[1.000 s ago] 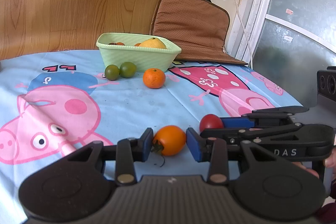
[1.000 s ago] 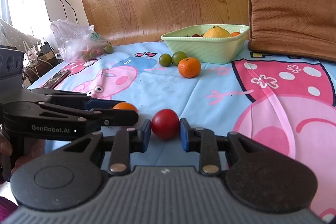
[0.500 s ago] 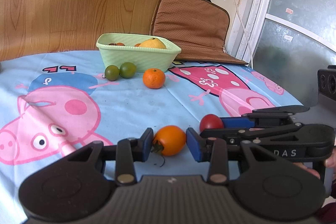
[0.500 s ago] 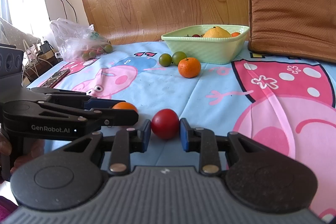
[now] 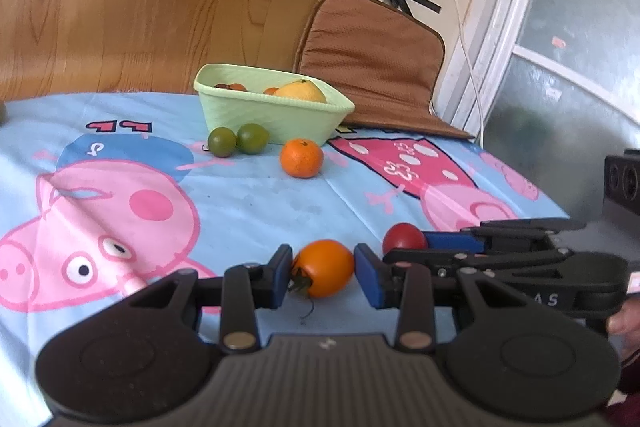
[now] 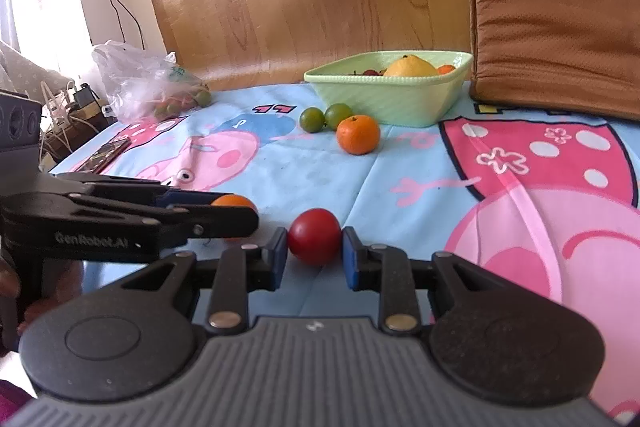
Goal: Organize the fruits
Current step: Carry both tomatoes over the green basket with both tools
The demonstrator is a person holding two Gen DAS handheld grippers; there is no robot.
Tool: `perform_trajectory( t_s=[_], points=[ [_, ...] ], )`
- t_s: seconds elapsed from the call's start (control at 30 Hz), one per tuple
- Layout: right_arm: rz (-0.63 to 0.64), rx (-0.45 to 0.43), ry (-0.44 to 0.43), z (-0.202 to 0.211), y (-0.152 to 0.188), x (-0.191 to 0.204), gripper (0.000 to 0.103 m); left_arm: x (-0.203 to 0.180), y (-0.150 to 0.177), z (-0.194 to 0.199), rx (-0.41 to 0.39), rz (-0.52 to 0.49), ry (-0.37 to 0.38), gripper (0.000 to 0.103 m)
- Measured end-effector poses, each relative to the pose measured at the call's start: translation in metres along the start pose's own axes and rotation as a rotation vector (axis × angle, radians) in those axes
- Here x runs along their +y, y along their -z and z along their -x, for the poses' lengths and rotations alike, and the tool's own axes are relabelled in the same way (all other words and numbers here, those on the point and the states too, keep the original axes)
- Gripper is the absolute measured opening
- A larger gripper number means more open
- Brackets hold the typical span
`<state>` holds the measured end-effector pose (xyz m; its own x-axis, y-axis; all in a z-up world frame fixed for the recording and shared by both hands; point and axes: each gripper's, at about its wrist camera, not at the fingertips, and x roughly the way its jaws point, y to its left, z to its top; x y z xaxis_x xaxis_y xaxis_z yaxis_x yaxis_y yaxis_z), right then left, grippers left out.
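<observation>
Left gripper: blue pads pinching a smooth, glossy orange tomato, dried calyx and curled stem on its left side, fruit low at the cloth. Right gripper: pads clamped on a round red tomato, shiny skin. Both tools matte black plastic with ribbed grey bodies, side by side, angled slightly downward; fingers of a hand show at the right tool's grip. Cloth is light blue, printed with pink cartoon pigs, creased. Beyond: dimpled mandarin, two green tomatoes touching, beside a ribbed pale-green bowl holding fruit. Brown quilted cushion leans behind it.
</observation>
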<state>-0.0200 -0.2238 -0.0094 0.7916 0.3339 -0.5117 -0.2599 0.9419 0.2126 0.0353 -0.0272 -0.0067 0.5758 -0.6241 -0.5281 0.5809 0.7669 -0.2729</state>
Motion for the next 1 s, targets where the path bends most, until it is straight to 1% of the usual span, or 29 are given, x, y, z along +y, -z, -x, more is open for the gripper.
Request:
perform_trajectory(
  t_s=[0.17,0.33,0.43,0.57,0.73,1.0],
  points=[
    [0.008,-0.037,0.009,-0.001,-0.016,-0.005,0.031,0.006,-0.021,-0.005,-0.022,0.006,0.005,0.034],
    [0.025,-0.084,0.052,-0.012,-0.042,-0.018,0.031,0.011,-0.062,-0.016,-0.074,-0.021,-0.009,0.034],
    [0.021,-0.121,0.069,-0.023,-0.062,-0.029,0.031,0.018,-0.087,-0.032,-0.093,-0.026,-0.022,0.034],
    [0.004,-0.152,0.086,-0.041,-0.085,-0.042,0.031,0.033,-0.115,-0.062,-0.085,0.008,-0.033,0.034],
    [-0.002,-0.180,0.101,-0.065,-0.108,-0.058,0.031,0.048,-0.134,-0.092,-0.078,0.036,-0.048,0.034],
    [-0.135,-0.152,0.132,-0.108,-0.134,-0.102,0.031,0.052,-0.141,-0.132,-0.043,0.001,-0.091,0.034]
  ],
)
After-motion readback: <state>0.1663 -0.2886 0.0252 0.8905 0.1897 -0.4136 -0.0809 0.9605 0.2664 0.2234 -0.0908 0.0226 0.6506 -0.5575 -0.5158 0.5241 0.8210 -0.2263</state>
